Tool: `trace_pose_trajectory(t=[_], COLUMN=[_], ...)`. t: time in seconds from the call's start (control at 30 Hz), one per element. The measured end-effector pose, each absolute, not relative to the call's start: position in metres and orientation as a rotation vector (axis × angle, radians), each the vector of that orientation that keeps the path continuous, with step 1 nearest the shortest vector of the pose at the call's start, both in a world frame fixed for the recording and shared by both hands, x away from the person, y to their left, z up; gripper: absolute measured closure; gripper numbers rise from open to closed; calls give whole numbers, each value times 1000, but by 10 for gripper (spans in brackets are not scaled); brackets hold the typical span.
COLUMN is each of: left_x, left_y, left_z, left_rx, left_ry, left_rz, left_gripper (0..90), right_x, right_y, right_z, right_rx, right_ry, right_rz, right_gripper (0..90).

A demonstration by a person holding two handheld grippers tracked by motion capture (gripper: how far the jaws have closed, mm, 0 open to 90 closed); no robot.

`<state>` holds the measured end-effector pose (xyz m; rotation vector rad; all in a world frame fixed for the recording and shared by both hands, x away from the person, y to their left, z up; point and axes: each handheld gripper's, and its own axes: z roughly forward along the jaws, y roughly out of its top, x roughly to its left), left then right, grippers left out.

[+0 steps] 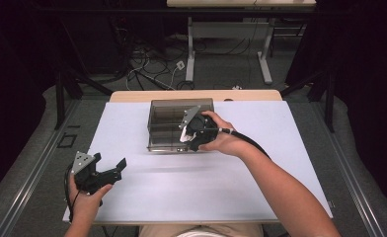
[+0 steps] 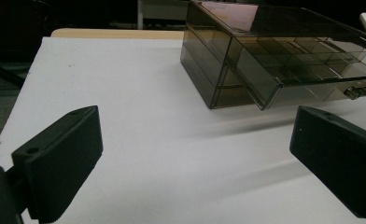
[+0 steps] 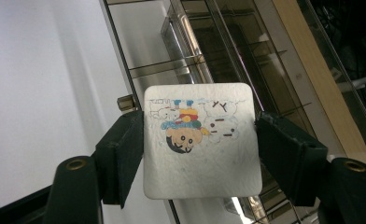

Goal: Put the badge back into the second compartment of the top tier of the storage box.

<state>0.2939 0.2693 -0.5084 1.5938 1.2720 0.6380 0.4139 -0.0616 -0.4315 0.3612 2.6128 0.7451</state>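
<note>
Forearms come in from the near edge of the white table (image 1: pixel 280 168) in the high view: the left gripper (image 1: pixel 110 165) rests near the near-left corner with its jaws spread and nothing between them, while the right gripper (image 1: pixel 189 134) is over the smoky clear drawer box (image 1: pixel 169 121) toward the far edge. From the left gripper view, both black jaws stand wide apart over bare tabletop, and the drawer box (image 2: pixel 228 65) lies ahead with one drawer (image 2: pixel 312 77) pulled out, its dividers showing. From the right gripper view, the right gripper (image 3: pixel 200 144) pinches a small white square card with a cartoon picture (image 3: pixel 200 140) by its two side edges, held above the open drawer's compartments (image 3: pixel 209 60). The step looks like placing the card into the drawer; doing it well likely means lining the card up over one compartment, lowering it clear of the dividers, and only then easing the jaws apart.
</note>
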Motion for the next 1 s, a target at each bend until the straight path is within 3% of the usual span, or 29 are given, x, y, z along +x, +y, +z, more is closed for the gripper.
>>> trace_pose_trajectory(t=[1.0], left_x=[295], left_y=[271], left_z=[-509], left_rx=[1597], left_ry=[1283], left_rz=[634], left_gripper=[27], right_x=[427], right_y=[-40], right_z=[-442], right_rx=[267], right_ry=[2643], right_rz=[716], right_gripper=[328])
